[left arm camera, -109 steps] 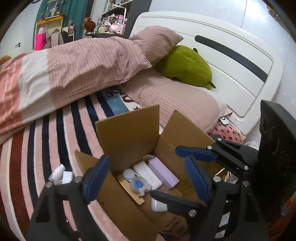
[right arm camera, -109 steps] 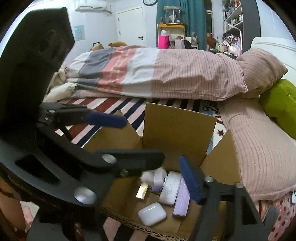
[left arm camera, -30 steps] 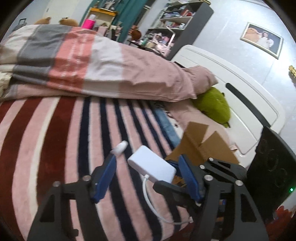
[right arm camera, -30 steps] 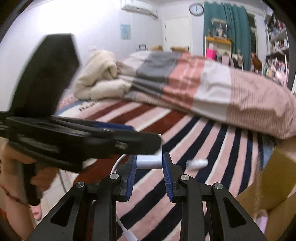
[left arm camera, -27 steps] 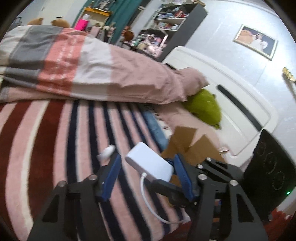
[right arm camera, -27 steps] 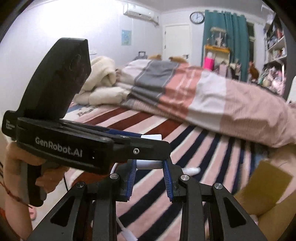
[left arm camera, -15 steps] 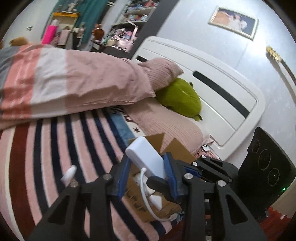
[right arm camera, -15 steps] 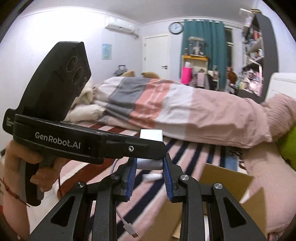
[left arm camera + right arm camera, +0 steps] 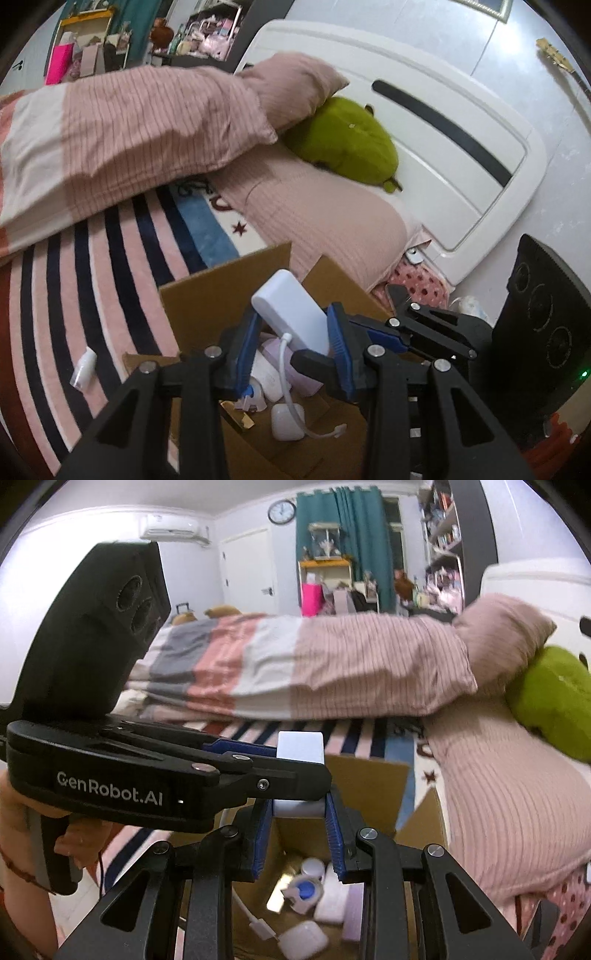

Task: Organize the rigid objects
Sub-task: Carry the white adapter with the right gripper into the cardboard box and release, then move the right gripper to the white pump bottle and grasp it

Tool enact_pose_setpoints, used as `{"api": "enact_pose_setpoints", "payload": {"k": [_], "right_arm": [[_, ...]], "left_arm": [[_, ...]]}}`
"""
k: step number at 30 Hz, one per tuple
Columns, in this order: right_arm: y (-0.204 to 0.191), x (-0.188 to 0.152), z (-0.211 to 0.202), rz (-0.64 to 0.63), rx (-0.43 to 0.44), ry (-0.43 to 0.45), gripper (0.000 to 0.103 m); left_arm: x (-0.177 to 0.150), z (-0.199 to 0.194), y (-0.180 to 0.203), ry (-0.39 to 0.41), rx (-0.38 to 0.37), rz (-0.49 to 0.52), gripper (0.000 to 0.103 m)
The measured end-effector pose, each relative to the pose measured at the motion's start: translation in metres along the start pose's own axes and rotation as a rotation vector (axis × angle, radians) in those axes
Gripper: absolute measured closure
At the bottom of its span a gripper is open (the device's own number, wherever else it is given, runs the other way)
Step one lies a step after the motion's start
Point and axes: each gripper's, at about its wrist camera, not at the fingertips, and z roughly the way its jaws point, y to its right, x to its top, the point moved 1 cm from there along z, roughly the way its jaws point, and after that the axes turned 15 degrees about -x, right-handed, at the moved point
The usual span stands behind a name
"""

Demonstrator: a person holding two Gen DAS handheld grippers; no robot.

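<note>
Two claws clamped on one white power bank [image 9: 284, 299]: left claw [image 9: 291, 326] narrow across its flanks, right claw [image 9: 298, 808] narrow on the end nearer the cable [image 9: 283, 354]; held in the air over the open cardboard box [image 9: 221, 291], above an earbud case [image 9: 286, 421] and other small items; short cord dangling loose into the box. Likely stiff, dense for its bulk and smooth-shelled, so prone to slide between pads; best gripped mid-body across the flat sides, never by the cord; probably tolerant of a short drop, yet better lowered flat onto bare cardboard; cord apt to snag a flap.
</note>
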Motion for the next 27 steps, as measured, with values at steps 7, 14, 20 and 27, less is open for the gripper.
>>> {"api": "enact_pose_setpoints", "payload": {"k": [7, 14, 20, 27], "right_arm": [[-0.007, -0.011, 0.015, -0.069, -0.032, -0.097, 0.060], [-0.015, -0.010, 0.016, -0.093, -0.036, -0.114, 0.059], [-0.040, -0.002, 0.009, -0.144, -0.040, -0.119, 0.059], [-0.092, 0.017, -0.006, -0.216, -0.005, -0.080, 0.047]], "left_arm": [[-0.005, 0.003, -0.010, -0.017, 0.074, -0.008, 0.038], [-0.011, -0.022, -0.012, 0.018, 0.130, 0.013, 0.032], [-0.022, -0.069, -0.016, 0.090, 0.197, 0.022, 0.028], [-0.050, -0.136, -0.034, 0.193, 0.303, -0.003, 0.025]]}}
